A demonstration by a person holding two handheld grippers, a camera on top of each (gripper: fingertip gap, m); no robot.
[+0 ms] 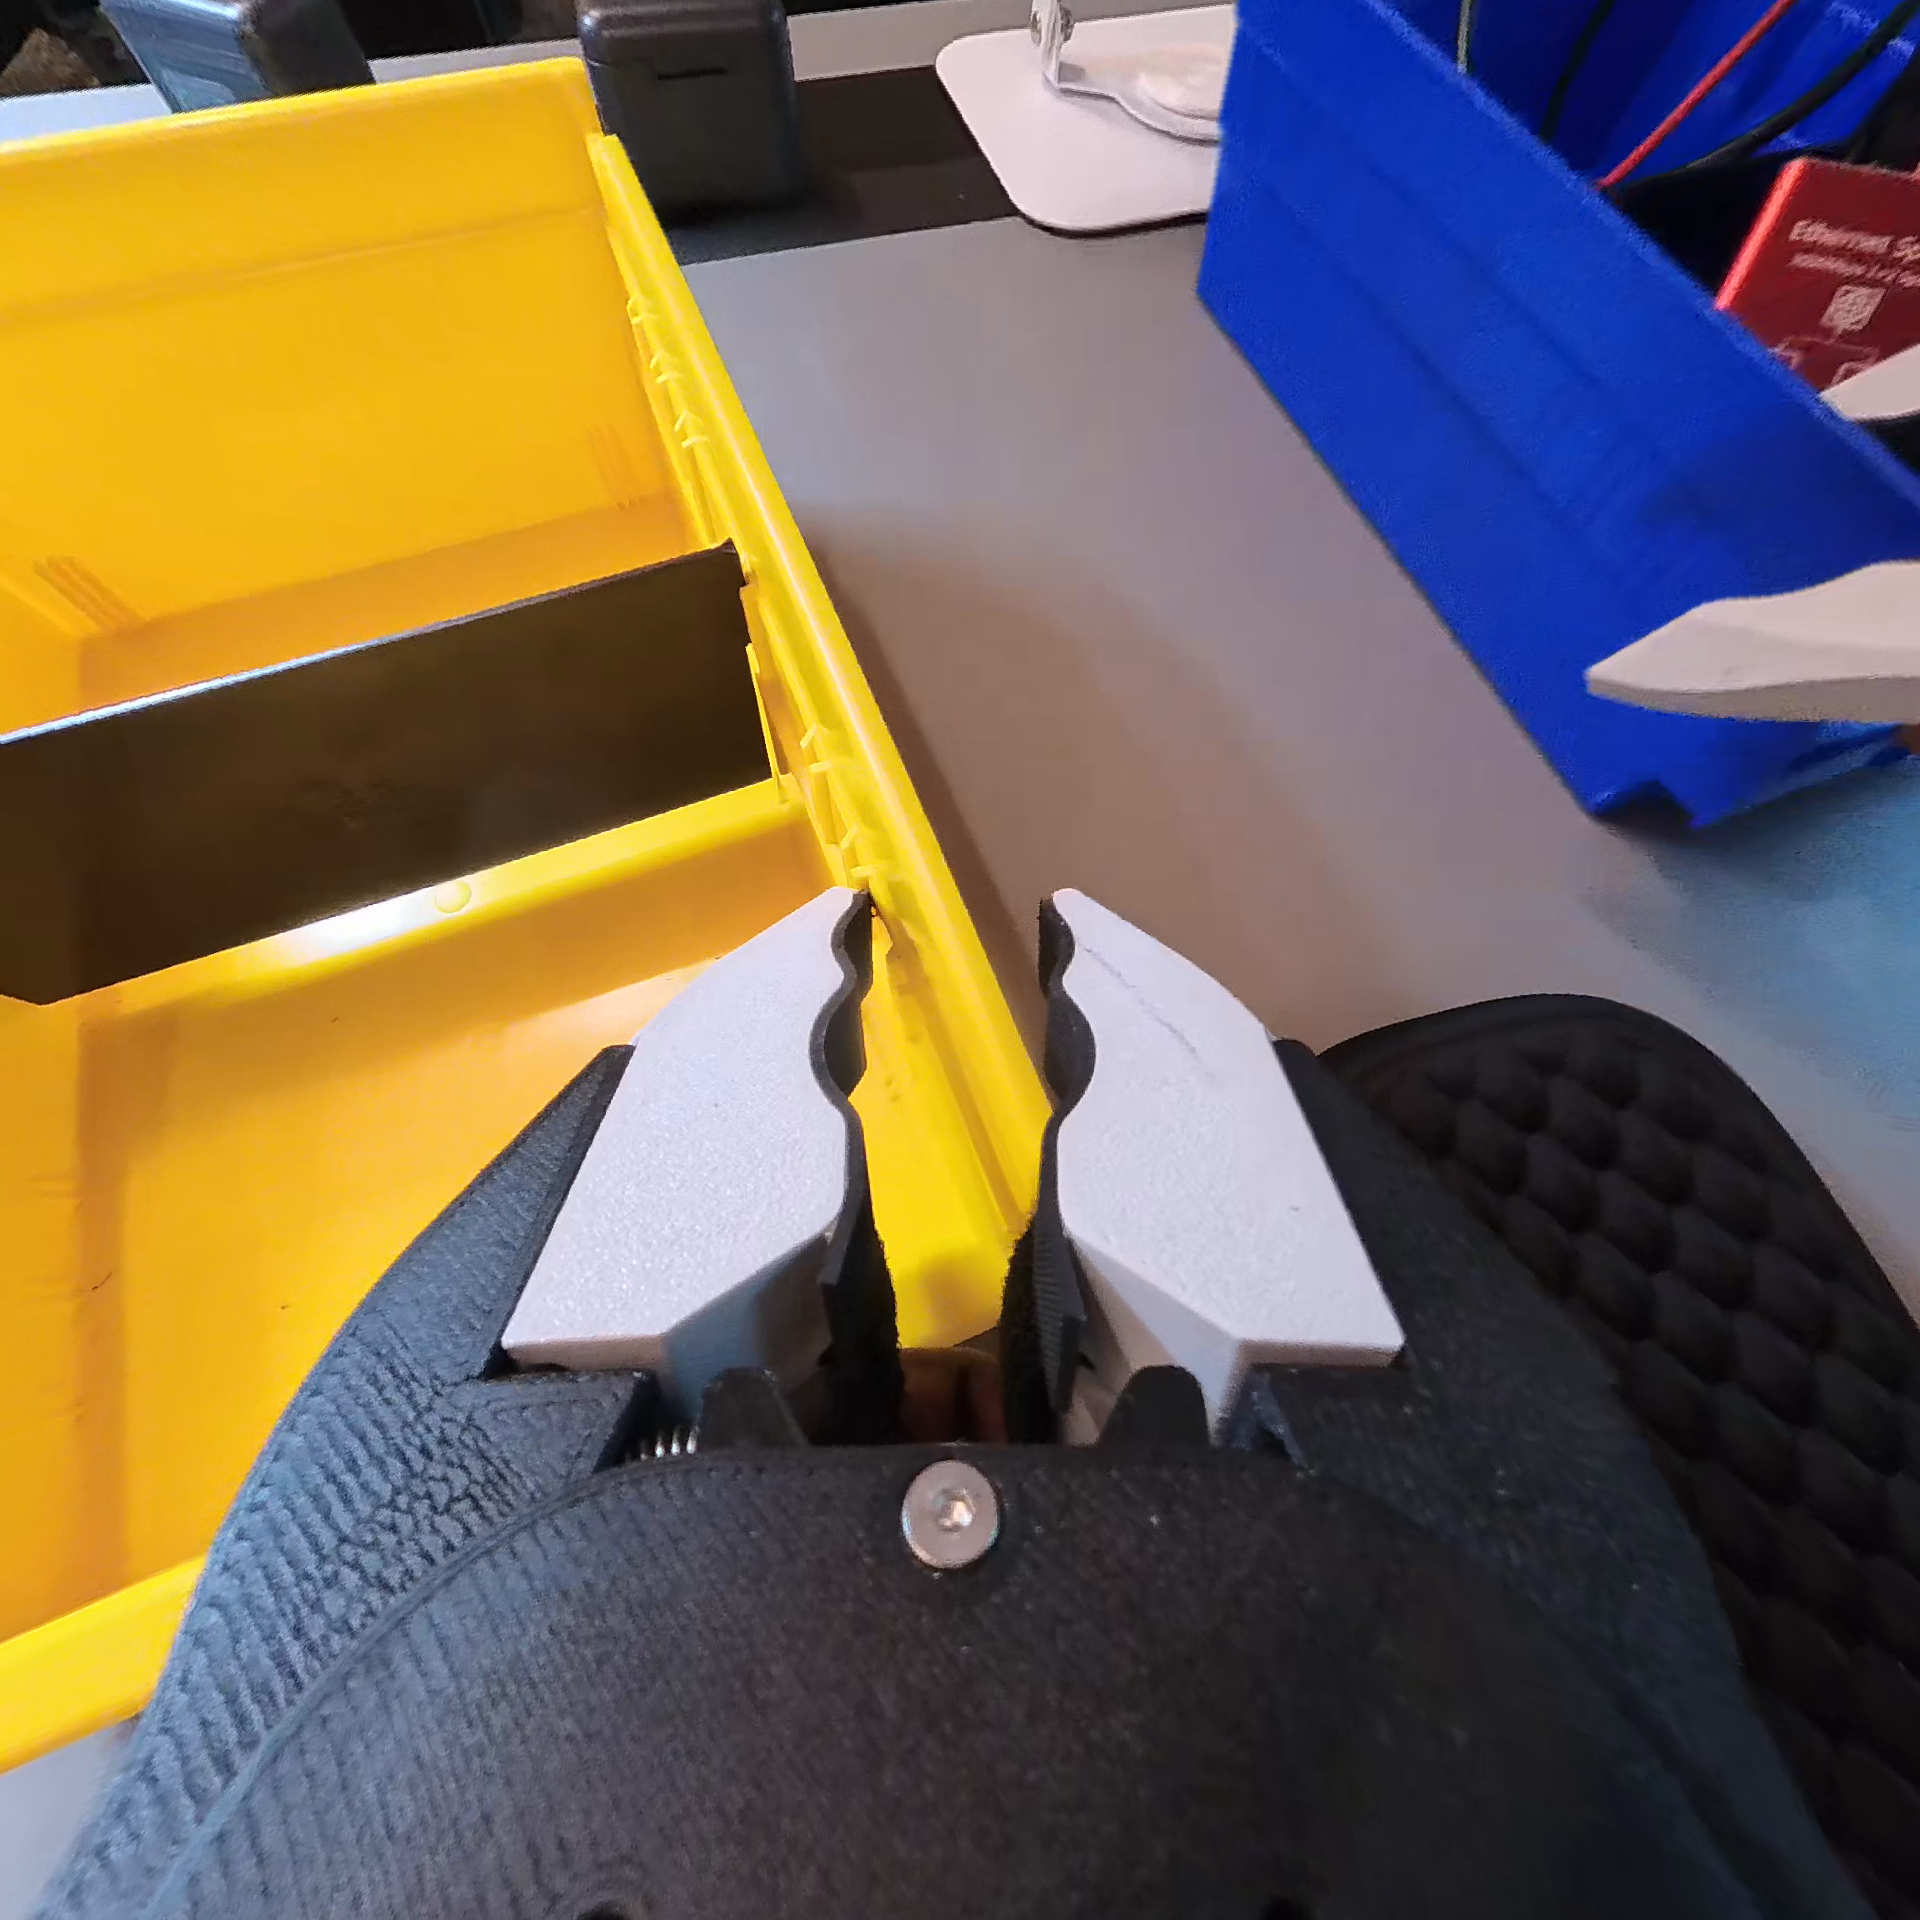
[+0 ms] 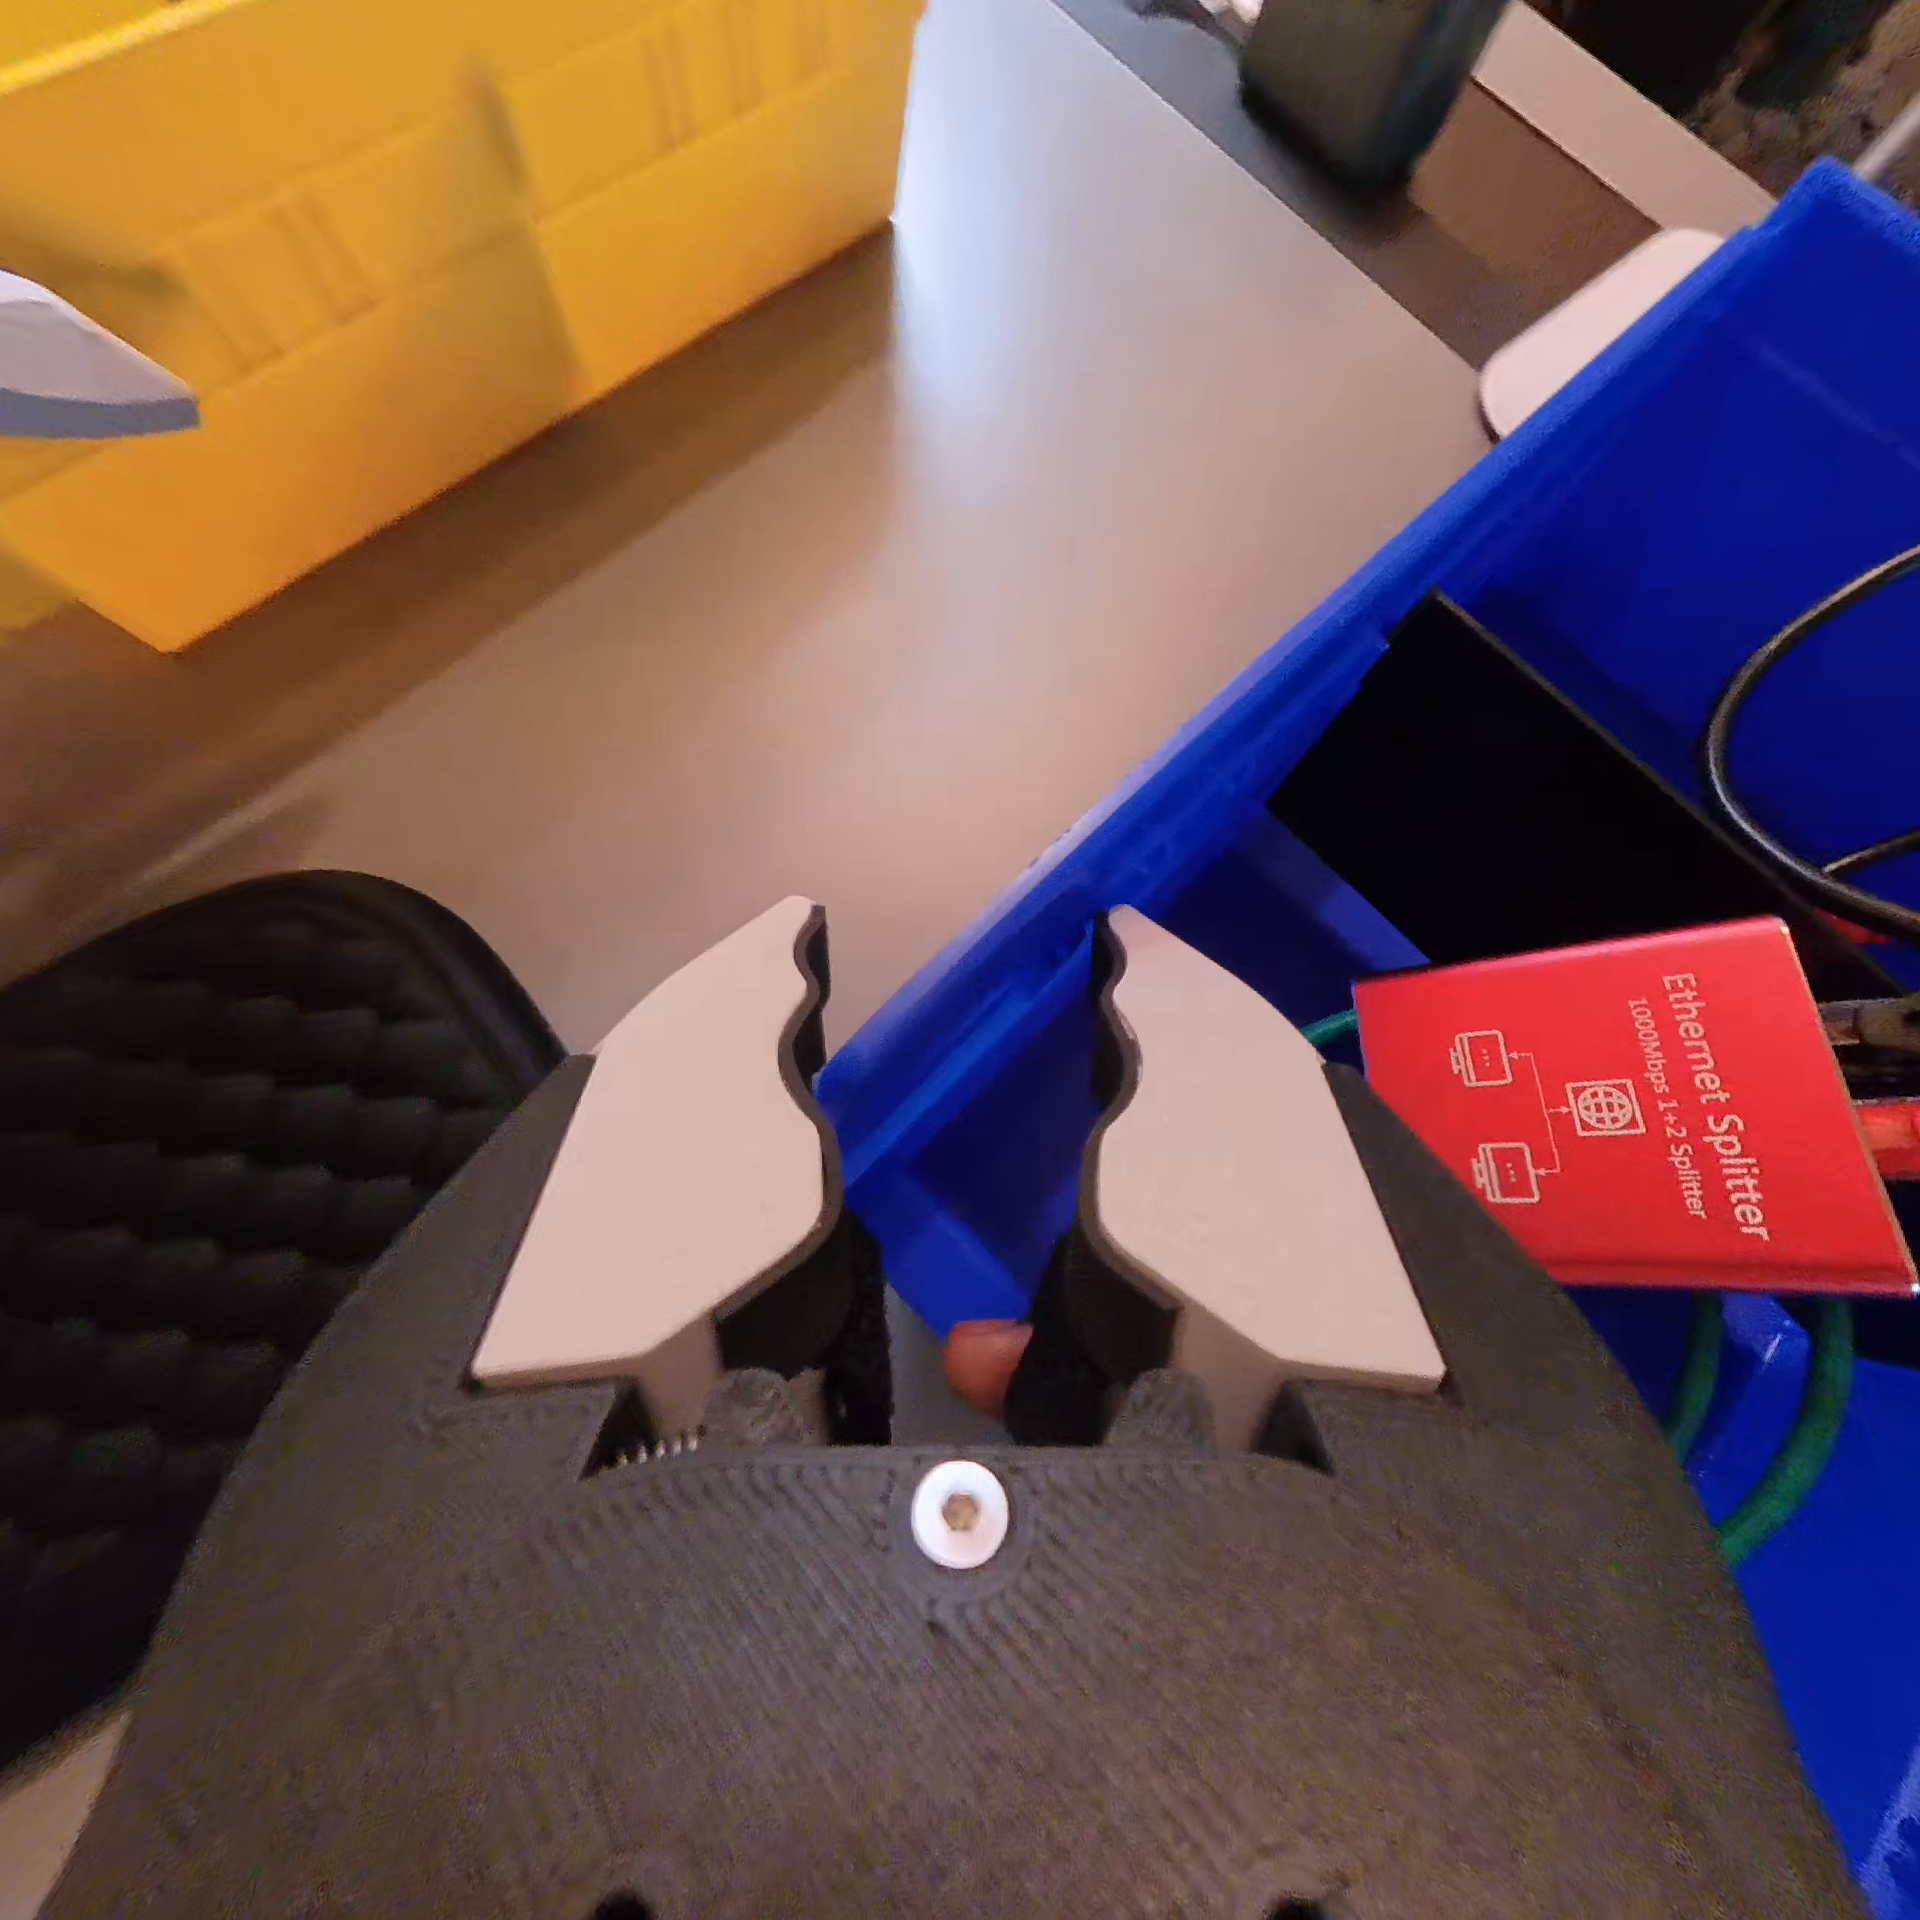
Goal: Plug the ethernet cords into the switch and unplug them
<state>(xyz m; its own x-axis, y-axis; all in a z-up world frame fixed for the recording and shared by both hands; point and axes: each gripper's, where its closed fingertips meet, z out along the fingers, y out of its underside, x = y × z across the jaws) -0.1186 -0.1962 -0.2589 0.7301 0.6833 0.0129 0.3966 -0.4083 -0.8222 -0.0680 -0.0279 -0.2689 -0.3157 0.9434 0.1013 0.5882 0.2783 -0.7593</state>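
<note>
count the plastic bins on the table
2. The yellow bin is on the left, its right wall under the left tool. The blue bin is on the right, its corner between the right tool's fingers. Others may be out of frame.

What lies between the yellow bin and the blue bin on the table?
Only bare grey table lies between the yellow bin and the blue bin; both wrist views show it, the left most clearly.
</note>
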